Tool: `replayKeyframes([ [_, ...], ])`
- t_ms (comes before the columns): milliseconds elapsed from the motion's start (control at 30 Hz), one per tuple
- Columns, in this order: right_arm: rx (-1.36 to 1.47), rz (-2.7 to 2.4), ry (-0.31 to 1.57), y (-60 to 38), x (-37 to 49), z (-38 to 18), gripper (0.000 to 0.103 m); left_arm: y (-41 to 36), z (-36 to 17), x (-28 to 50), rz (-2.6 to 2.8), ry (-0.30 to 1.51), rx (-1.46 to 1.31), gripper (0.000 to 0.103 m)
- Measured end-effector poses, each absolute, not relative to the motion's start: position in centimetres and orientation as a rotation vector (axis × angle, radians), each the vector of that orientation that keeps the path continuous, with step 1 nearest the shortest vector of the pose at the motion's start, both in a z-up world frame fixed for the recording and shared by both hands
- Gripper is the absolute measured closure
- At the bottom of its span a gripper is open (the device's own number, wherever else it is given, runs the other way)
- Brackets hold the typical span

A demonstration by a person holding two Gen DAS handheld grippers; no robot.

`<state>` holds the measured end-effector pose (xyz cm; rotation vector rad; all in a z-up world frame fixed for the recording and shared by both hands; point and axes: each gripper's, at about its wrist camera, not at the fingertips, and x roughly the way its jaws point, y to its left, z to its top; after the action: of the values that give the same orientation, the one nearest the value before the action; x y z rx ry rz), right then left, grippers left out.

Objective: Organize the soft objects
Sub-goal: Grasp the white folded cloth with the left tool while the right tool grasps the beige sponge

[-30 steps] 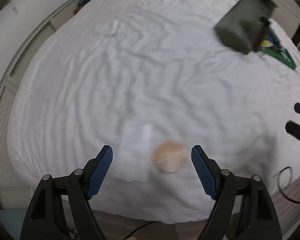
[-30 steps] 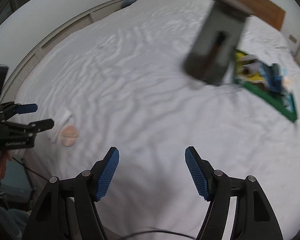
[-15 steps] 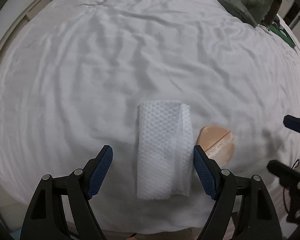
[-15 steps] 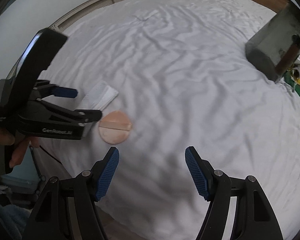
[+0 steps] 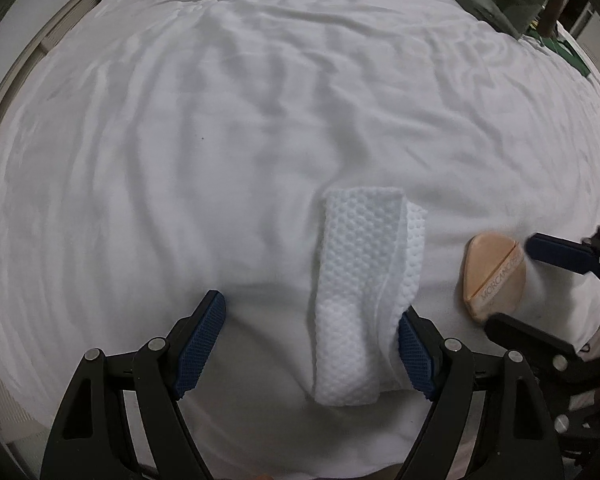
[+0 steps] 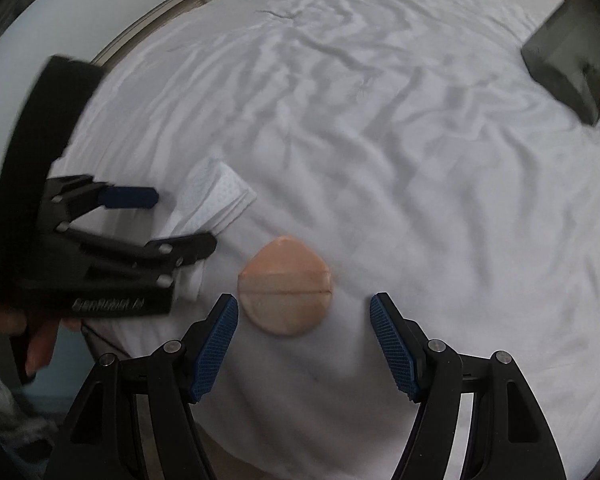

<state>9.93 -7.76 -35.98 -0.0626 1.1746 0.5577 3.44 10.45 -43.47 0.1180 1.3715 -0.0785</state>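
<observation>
Now both my grippers hang low over the near edge of the bed [image 5: 260, 120].

A second ago they were higher; the folded white cloth [image 5: 356, 296] now fills the gap of my left gripper [image 5: 308, 340], jaws wide, right pad just touching its edge, nothing gripped. My right gripper [image 6: 304, 336] stands open and empty, the peach puff [image 6: 286, 286] between its tips.
</observation>
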Motion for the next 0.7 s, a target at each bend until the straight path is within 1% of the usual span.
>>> replayKeyframes([
  [100,-0.013,0.557,1.195,-7.4,10.6,-36.8,0.034,11.0,-43.6,3.3,-0.091,1.371,0.116,0.025],
  [133,-0.006,0.557,1.196,-7.0,11.1,-37.4,0.036,11.1,-43.7,3.3,-0.095,1.371,0.114,0.026],
  [167,-0.008,0.558,1.195,-6.8,11.3,-37.5,0.04,11.4,-43.8,3.4,-0.098,1.372,0.11,0.027],
  [200,-0.012,0.56,1.194,-6.6,11.3,-37.6,0.052,11.5,-43.8,3.4,-0.098,1.373,0.107,0.029],
  [267,-0.013,0.571,1.195,-6.3,11.5,-37.6,0.056,10.9,-43.8,4.1,-0.105,1.373,0.108,0.037],
  [300,-0.008,0.579,1.192,-6.3,11.6,-37.5,0.075,10.9,-43.8,4.0,-0.113,1.375,0.105,0.048],
  [333,-0.004,0.594,1.196,-6.1,11.8,-37.6,0.096,10.8,-43.7,4.0,-0.119,1.376,0.1,0.061],
  [367,-0.003,0.606,1.201,-6.0,11.9,-37.6,0.096,10.6,-43.6,4.0,-0.131,1.38,0.094,0.068],
  [400,-0.004,0.61,1.199,-5.6,12.3,-37.9,0.096,10.0,-43.6,4.2,-0.134,1.381,0.096,0.078],
  [700,0.039,0.656,1.177,-7.7,13.0,-36.0,0.098,9.1,-42.3,4.4,-0.073,1.379,0.12,0.081],
])
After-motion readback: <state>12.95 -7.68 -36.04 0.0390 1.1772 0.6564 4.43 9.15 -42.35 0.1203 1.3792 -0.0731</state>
